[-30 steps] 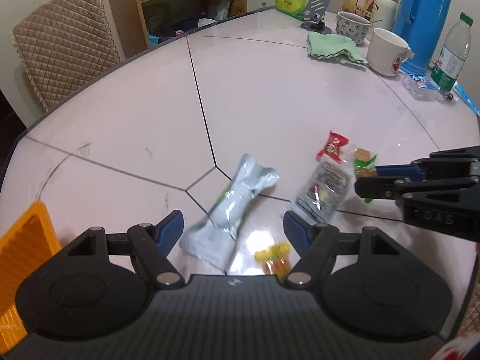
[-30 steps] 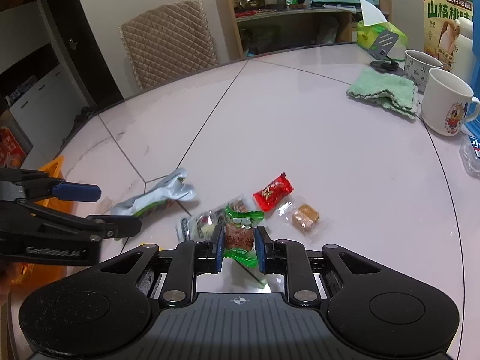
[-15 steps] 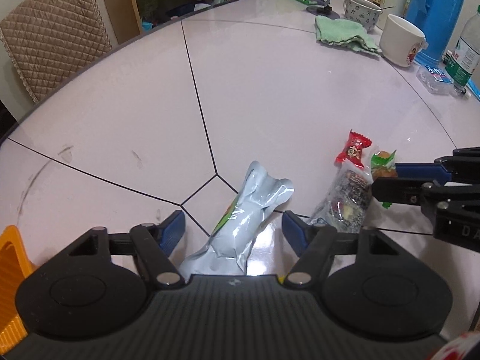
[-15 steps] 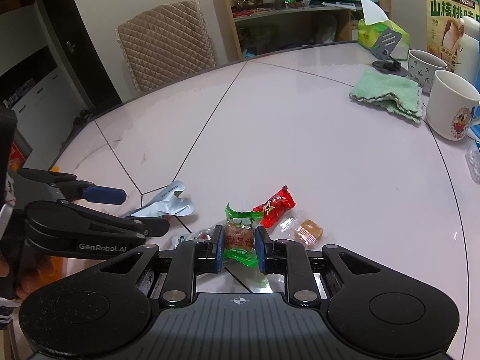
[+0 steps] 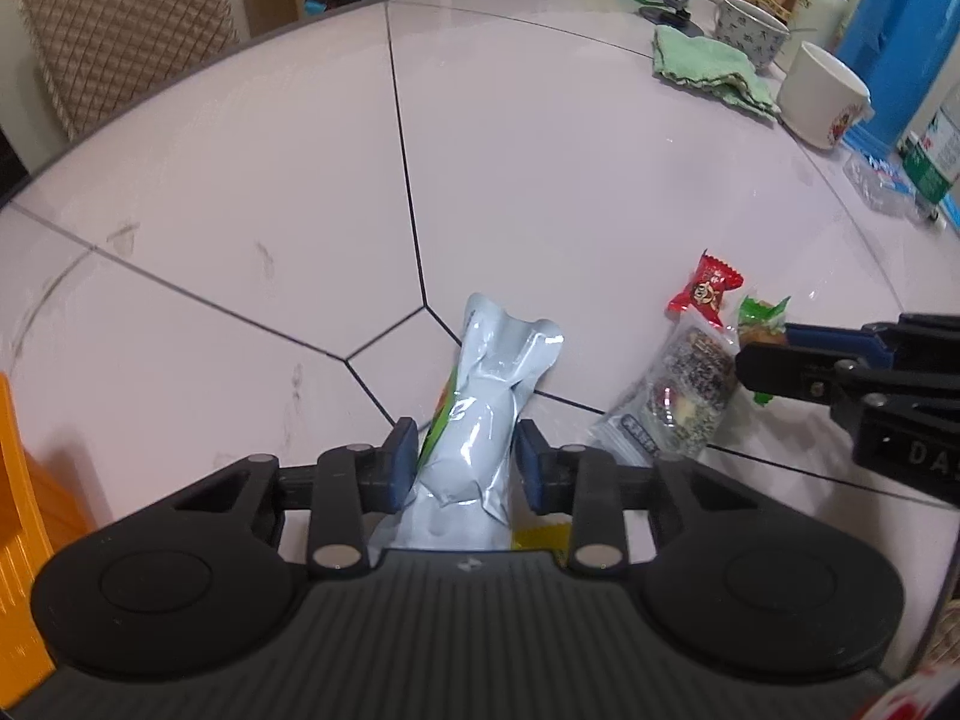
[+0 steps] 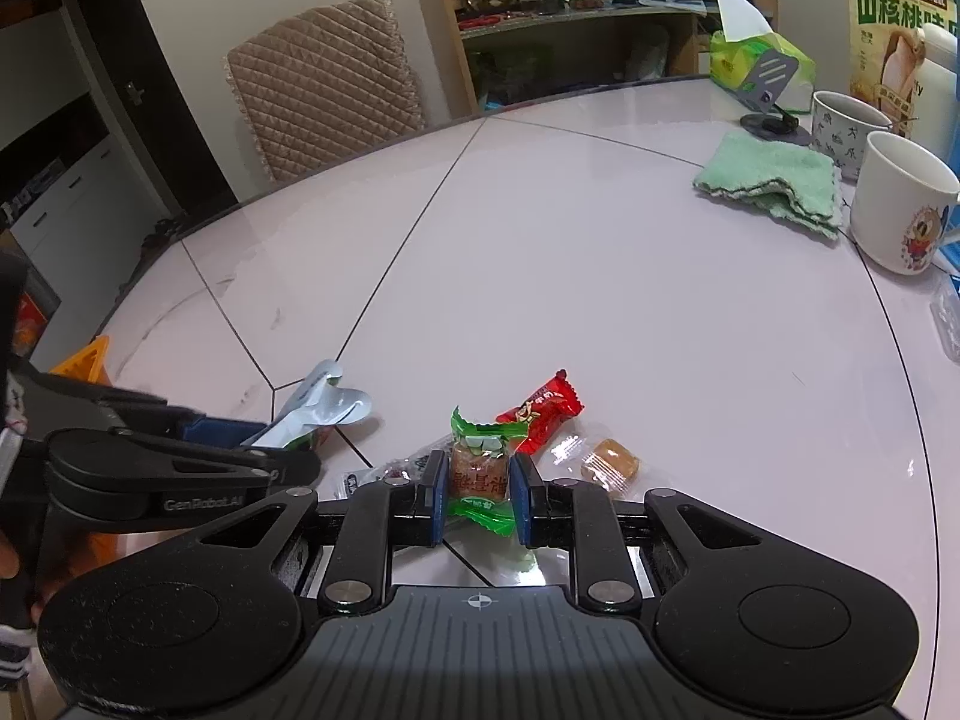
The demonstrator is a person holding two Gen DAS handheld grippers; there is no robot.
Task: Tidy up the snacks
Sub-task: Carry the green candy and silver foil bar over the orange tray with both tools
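Observation:
My left gripper [image 5: 465, 468] is shut on a long silver snack pouch [image 5: 486, 408], which also shows in the right wrist view [image 6: 318, 405]. My right gripper [image 6: 478, 495] is shut on a green-wrapped candy [image 6: 480, 474], seen from the left wrist view too [image 5: 759, 324]. On the white table lie a red candy [image 6: 543, 411], a clear-wrapped amber candy [image 6: 609, 459] and a clear packet of dark snack mix [image 5: 678, 396]. A yellow candy [image 5: 540, 537] peeks from under the left gripper.
An orange basket [image 5: 15, 516] stands at the table's left edge. At the far right are a green cloth [image 6: 774, 183], two mugs [image 6: 900, 210], a tissue box [image 6: 750, 60], a blue jug [image 5: 900, 36] and a water bottle. A padded chair [image 6: 324, 108] stands behind the table.
My left gripper moved forward over the silver pouch and closed on it. My right gripper stayed shut on the green candy and lifted it slightly.

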